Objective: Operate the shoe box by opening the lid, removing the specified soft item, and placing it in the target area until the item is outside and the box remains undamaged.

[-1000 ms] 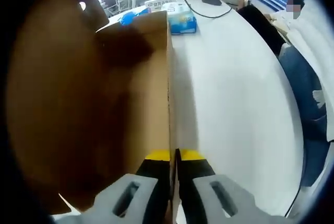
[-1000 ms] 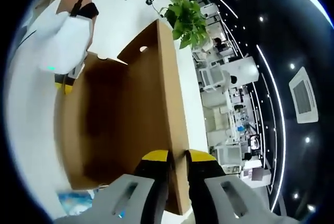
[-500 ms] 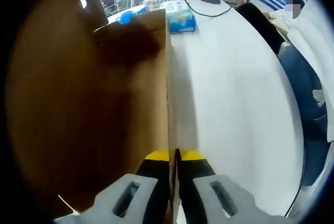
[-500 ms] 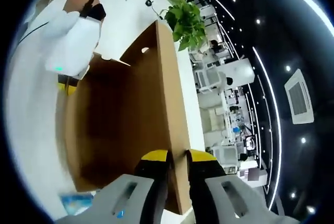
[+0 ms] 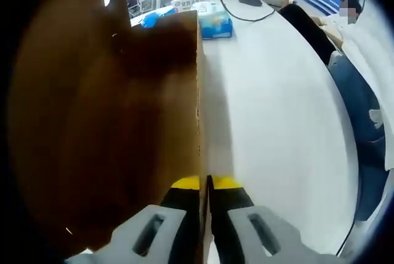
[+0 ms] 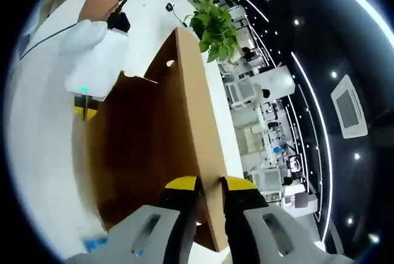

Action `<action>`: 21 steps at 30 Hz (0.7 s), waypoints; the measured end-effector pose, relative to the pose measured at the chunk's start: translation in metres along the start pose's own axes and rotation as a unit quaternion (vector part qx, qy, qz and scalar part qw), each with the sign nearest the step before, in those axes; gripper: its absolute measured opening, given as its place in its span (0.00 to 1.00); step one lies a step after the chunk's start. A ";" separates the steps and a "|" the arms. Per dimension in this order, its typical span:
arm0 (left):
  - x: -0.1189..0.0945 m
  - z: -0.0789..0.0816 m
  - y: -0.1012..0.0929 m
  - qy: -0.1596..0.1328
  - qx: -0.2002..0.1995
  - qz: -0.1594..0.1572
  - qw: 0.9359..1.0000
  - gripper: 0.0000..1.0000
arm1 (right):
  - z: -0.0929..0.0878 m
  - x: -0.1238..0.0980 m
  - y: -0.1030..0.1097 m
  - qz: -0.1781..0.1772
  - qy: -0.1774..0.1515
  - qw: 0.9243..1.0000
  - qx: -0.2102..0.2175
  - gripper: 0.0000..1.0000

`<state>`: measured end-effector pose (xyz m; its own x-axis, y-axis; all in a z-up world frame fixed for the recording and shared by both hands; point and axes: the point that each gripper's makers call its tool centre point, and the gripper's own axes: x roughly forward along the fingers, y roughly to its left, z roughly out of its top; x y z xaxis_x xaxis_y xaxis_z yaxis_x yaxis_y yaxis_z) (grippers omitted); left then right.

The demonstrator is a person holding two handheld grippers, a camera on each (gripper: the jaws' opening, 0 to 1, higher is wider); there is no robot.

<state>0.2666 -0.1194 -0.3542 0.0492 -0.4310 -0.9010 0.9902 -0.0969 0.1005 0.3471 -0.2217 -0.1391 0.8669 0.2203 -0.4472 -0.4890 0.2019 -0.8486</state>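
Note:
The brown cardboard shoe box (image 5: pixel 141 122) stands on the white table (image 5: pixel 277 110). My left gripper (image 5: pixel 205 181) is shut on the thin top edge of the box's side wall. The lid (image 6: pixel 184 110) stands raised, with a small round hole near its far corner, and my right gripper (image 6: pixel 209 181) is shut on its free edge. In the right gripper view the left gripper (image 6: pixel 84 113), white with yellow tips, holds the far wall. The inside of the box is dark, and I cannot make out anything in it.
A blue-and-white tissue pack (image 5: pixel 215 24) lies beyond the box. A person in a white top (image 5: pixel 369 61) sits along the table's right edge. A green potted plant (image 6: pixel 212 27) stands past the lid. Cables and a mouse lie at the far end.
The lid has swung a little further and covers more of the left gripper view. Both grips are unchanged. The right gripper view has shifted, pushing the blue pack below its lower edge.

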 end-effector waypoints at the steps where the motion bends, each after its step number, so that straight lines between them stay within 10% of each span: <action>1: 0.000 0.000 0.000 0.000 0.000 0.000 1.000 0.01 | 0.000 -0.001 0.001 -0.001 0.000 1.000 -0.001 0.13; 21: 0.000 0.000 0.000 0.000 0.002 0.001 1.000 0.01 | 0.001 -0.011 0.015 0.011 0.000 1.000 0.006 0.13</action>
<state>0.2666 -0.1193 -0.3546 0.0503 -0.4307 -0.9011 0.9897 -0.0993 0.1027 0.3302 -0.2198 -0.1462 0.8560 0.2246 -0.4657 -0.5091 0.2088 -0.8350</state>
